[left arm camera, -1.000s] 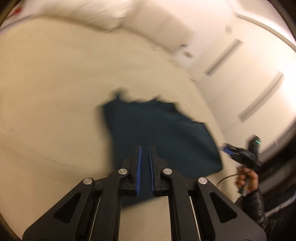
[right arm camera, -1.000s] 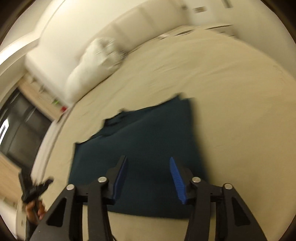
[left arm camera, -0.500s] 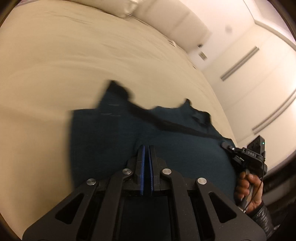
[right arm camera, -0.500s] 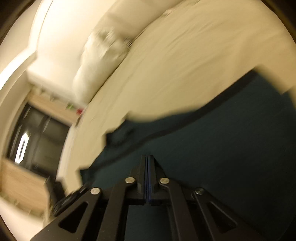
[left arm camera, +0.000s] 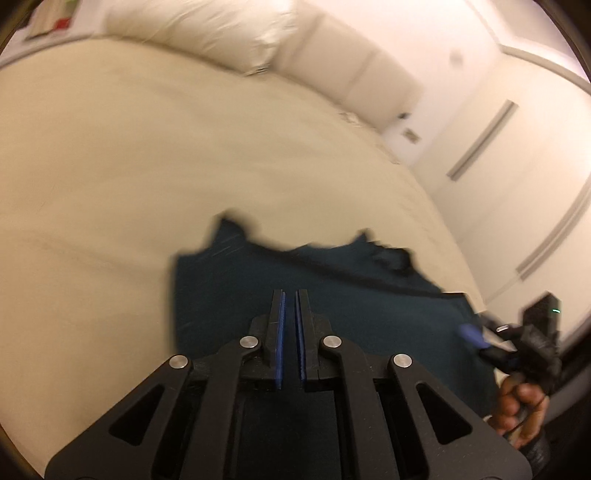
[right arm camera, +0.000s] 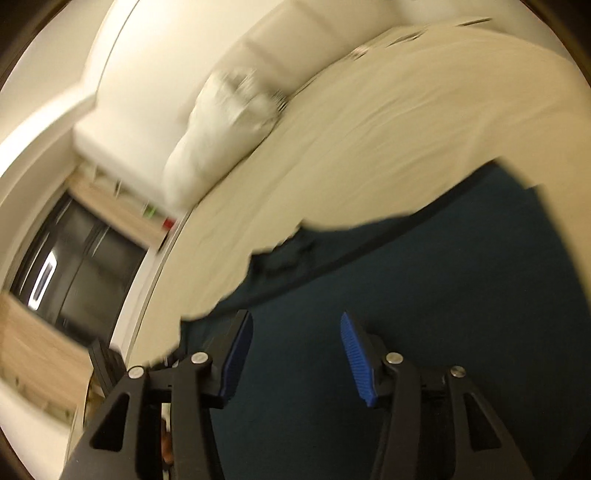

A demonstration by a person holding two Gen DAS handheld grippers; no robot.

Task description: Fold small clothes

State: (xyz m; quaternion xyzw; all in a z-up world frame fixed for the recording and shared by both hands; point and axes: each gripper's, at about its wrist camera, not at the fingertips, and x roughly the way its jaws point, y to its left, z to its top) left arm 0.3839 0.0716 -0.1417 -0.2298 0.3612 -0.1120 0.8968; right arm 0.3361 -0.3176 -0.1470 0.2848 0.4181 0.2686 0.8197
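A dark teal garment [left arm camera: 332, 295] lies spread on the cream bed sheet [left arm camera: 147, 166]. It also shows in the right wrist view [right arm camera: 443, 295]. My left gripper [left arm camera: 290, 302] hovers over the garment's near part, its jaws almost together with a thin gap and nothing visibly between them. My right gripper [right arm camera: 295, 325] is open and empty over the garment's near edge. The right gripper also appears in the left wrist view [left arm camera: 491, 339] at the garment's right edge, held by a hand.
A white pillow [left arm camera: 207, 33] and a padded headboard [left arm camera: 351, 62] lie at the far end of the bed. In the right wrist view the pillow [right arm camera: 221, 133] is at upper left, with a dark window [right arm camera: 74, 266] beyond the bed's edge.
My right gripper was shut half a second ago and has opened. My left gripper's jaws have parted slightly. Both views have pulled back from the garment.
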